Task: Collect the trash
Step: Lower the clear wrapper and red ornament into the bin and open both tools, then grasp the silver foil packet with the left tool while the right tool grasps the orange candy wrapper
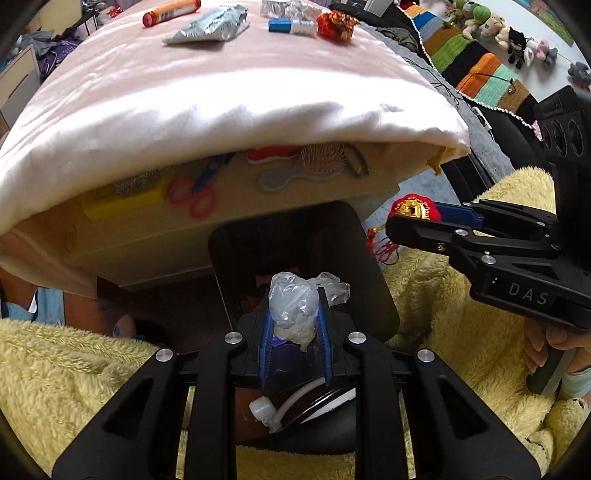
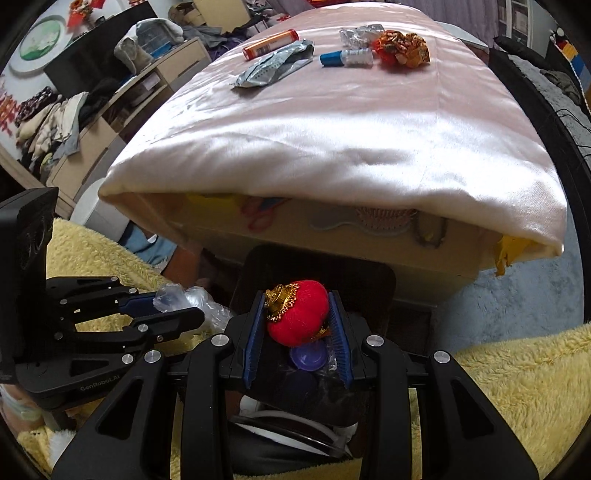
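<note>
My left gripper (image 1: 293, 295) is shut on a crumpled clear plastic bag (image 1: 295, 306), held over the opening of a black bin (image 1: 373, 280). My right gripper (image 2: 297, 297) is shut on a red felt lantern ornament (image 2: 299, 314) with a gold cap, over the same black bin (image 2: 373, 284). In the left wrist view the right gripper (image 1: 397, 218) comes in from the right with the red ornament (image 1: 412, 208) and its red tassel. In the right wrist view the left gripper (image 2: 192, 306) holds the plastic bag (image 2: 173, 295) at the left. Inside the bin lie white and purple pieces.
A table under a pale pink cloth (image 2: 332, 129) carries an orange tube (image 2: 269, 43), a silver wrapper (image 2: 275, 64), a blue and white tube (image 2: 345, 58), crumpled foil (image 2: 356, 35) and an orange-gold ornament (image 2: 400, 50). Yellow fleece (image 2: 517, 376) surrounds the bin. A hand (image 1: 546, 343) grips the right handle.
</note>
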`<state>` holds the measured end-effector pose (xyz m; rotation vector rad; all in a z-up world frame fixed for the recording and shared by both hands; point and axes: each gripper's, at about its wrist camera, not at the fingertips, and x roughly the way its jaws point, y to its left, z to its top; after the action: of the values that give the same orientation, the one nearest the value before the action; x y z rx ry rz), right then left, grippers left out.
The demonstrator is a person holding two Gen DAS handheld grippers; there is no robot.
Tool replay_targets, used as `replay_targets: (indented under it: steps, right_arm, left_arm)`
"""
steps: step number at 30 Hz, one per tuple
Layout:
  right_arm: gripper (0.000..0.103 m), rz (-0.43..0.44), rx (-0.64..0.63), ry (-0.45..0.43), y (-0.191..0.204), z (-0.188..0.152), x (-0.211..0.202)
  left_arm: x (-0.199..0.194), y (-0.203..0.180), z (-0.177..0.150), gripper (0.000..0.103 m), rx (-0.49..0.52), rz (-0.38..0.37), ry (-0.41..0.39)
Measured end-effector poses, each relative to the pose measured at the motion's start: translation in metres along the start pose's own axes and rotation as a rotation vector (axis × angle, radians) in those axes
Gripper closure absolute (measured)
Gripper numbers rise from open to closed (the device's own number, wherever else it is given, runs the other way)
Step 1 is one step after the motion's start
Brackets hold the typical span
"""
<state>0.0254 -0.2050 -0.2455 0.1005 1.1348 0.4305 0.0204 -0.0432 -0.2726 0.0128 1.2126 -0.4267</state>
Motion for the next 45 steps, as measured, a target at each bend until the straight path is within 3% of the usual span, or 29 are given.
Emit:
replay_targets:
  steps: [9,11,13,18,22,26,37,45]
  right_arm:
    - [0.067,0.002,0.020,0.038,-0.002,-0.002,0.010]
    - [0.064,0.007,0.037,0.045,-0.004,-0.002,0.012]
    - [0.045,0.006,0.050,0.047,-0.007,-0.002,0.012]
    - [0.040,-0.004,0.071,0.030,-0.011,0.001,0.007]
    - [0.024,-0.030,0.091,-0.010,-0.019,0.010,-0.005]
    - [0.014,-0.056,0.109,-0.063,-0.026,0.020,-0.021]
    - [0.009,-0.088,0.099,-0.163,-0.037,0.066,-0.051]
    - [0.009,-0.124,0.069,-0.203,-0.043,0.115,-0.046]
  left_arm:
    - [0.008,0.003,-0.003,0.078,-0.021,-0.008,0.028]
    - [0.009,0.003,-0.003,0.069,-0.025,-0.005,0.032]
    - [0.010,0.004,-0.003,0.053,-0.027,-0.001,0.037]
    - [0.006,0.006,-0.001,0.043,-0.022,0.021,0.029]
    - [0.001,0.008,0.004,0.021,-0.015,0.060,0.015]
    - [-0.009,0.011,0.009,0.012,-0.001,0.081,-0.001]
    - [-0.050,0.028,0.046,0.008,-0.030,0.106,-0.125]
    - [-0.058,0.042,0.104,0.008,-0.017,0.129,-0.174]
